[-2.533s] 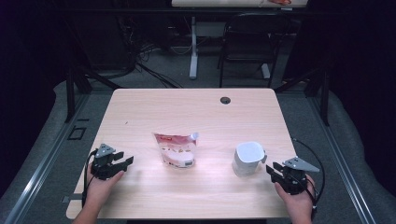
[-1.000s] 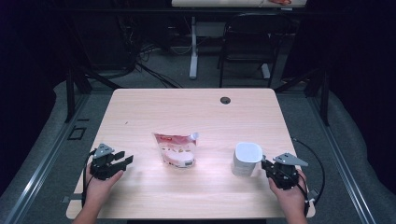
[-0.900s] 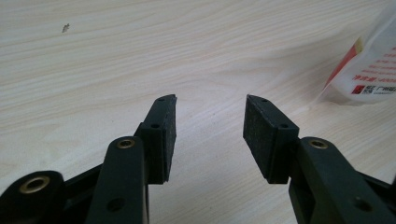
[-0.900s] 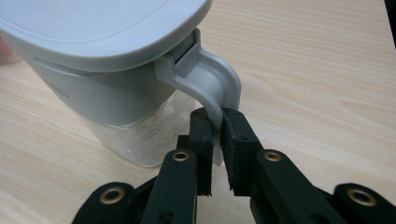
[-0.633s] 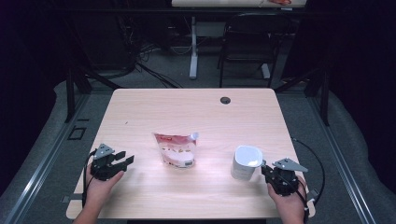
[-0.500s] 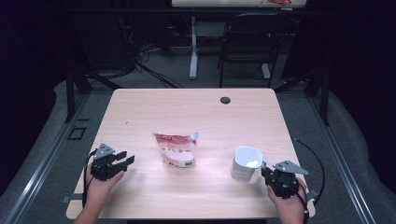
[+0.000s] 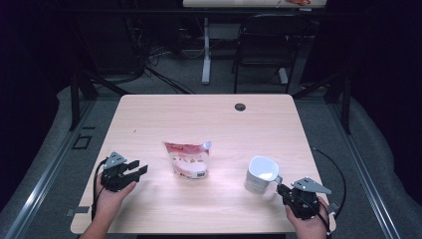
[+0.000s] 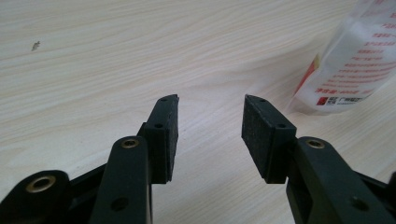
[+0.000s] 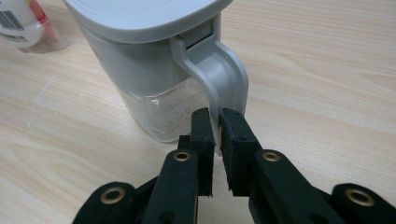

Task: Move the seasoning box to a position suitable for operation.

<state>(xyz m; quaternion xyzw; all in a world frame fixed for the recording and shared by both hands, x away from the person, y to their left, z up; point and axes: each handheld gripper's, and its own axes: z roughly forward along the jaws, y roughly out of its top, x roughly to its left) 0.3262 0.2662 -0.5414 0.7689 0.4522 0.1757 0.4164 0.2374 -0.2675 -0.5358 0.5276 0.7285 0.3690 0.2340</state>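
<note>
**Right claw clamping the jug's handle near the desk's right front corner**

The jug (image 7: 261,175) is standing near the front right corner of the desk (image 7: 209,119), a clear-walled container with a grey lid (image 9: 140,11) and a grey handle (image 9: 219,79) that is curving down its side. In the high view it is appearing to lean a little, its lid turned toward the camera. The right claw (image 9: 216,122) is gripping the lower part of that handle: its two black pads are pressing on the grey strip from both sides, and the jaws have just been closing further on it. In the high view the right claw (image 7: 281,188) is lying just beside the jug, toward the front right corner, held from below by the person's hand at the front edge.

A white and red pouch (image 7: 188,159) is lying flat near the middle of the desk, closer to the front edge, well apart from the jug on its left.

The left claw (image 7: 138,169) is resting near the front left corner, its jaws standing released with bare wood between the pads (image 8: 163,130). In the left gripper view the pouch (image 8: 355,60) is showing at the upper right, near but not touching.

A small dark round hole (image 7: 240,106) is sitting near the far edge of the desk.
</note>
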